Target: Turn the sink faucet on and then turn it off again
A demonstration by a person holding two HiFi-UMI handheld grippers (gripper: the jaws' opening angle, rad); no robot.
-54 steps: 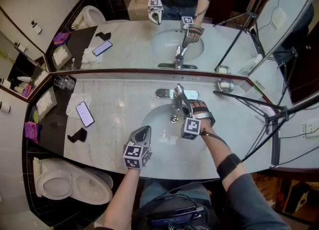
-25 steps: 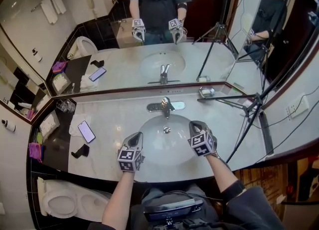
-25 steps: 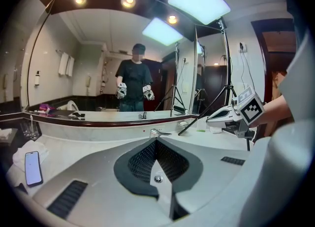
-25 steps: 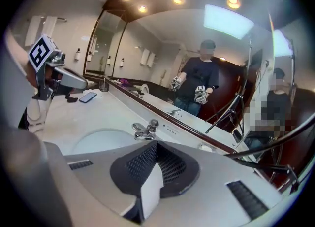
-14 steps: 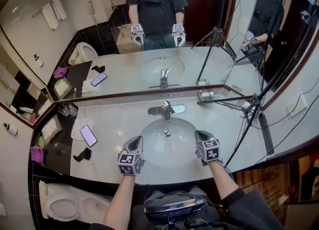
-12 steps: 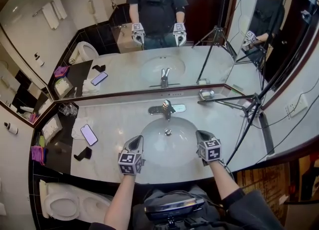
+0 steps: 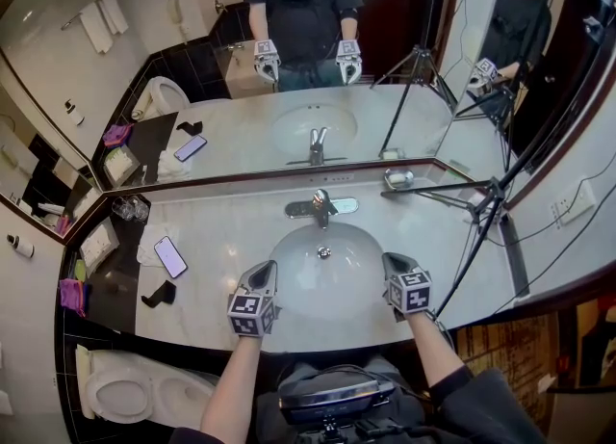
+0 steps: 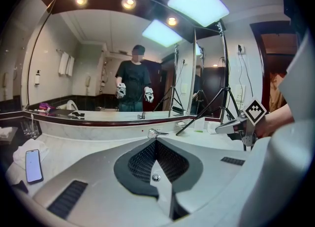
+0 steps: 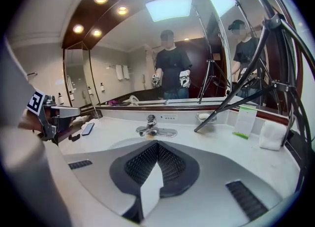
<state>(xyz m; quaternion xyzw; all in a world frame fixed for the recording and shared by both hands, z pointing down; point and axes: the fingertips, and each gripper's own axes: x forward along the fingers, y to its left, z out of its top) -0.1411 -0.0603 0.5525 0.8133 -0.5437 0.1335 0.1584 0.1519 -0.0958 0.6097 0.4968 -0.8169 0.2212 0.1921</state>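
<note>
The chrome faucet (image 7: 322,206) stands behind the oval sink basin (image 7: 289,274); I see no water running from it. Both grippers hover over the basin's front rim, well short of the faucet. My left gripper (image 7: 262,270) is at the front left, its jaws shut with nothing between them (image 8: 156,142). At the front right, my right gripper (image 7: 393,261) is also shut and empty (image 9: 157,145). The faucet (image 9: 150,125) shows straight ahead in the right gripper view, and the faucet (image 8: 155,133) shows small above the jaws in the left gripper view.
A phone (image 7: 170,256) on a white cloth, a black object (image 7: 158,293) and glasses (image 7: 125,207) sit on the counter's left. A soap dish (image 7: 397,180) and a tripod leg (image 7: 452,190) are at the right. The mirror (image 7: 318,76) runs behind; a toilet (image 7: 115,399) is below left.
My right gripper left the faucet handle, drew back to the basin's front right, then shifted slightly right and rolled level. The left gripper has stayed put.
</note>
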